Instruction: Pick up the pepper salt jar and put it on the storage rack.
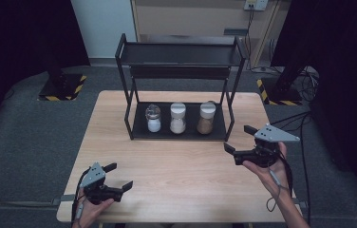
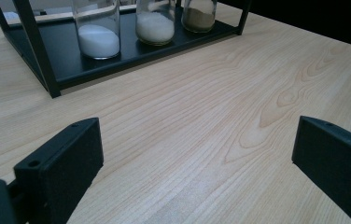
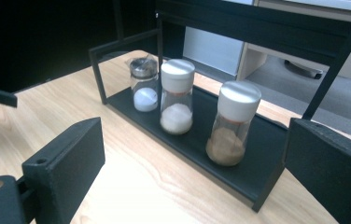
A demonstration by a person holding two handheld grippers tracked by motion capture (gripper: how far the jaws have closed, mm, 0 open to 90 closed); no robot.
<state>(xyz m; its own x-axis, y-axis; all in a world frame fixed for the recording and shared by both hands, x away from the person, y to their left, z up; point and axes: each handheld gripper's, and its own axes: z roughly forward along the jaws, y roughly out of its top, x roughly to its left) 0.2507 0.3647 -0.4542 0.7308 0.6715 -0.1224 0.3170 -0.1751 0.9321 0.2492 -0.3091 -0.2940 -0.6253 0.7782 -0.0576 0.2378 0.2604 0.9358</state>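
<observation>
A black two-level rack stands at the table's far middle. On its bottom shelf stand three glass jars: a metal-capped one with white powder, a white-capped one with white grains, and a white-capped one with brown powder. My left gripper is open near the table's front left. My right gripper is open just right of the rack's front corner, facing the jars. Both hold nothing.
The rack's top shelf is bare. The light wooden table lies between the grippers. Grey carpet surrounds it, with cables at the right and black stands with yellow-striped bases behind.
</observation>
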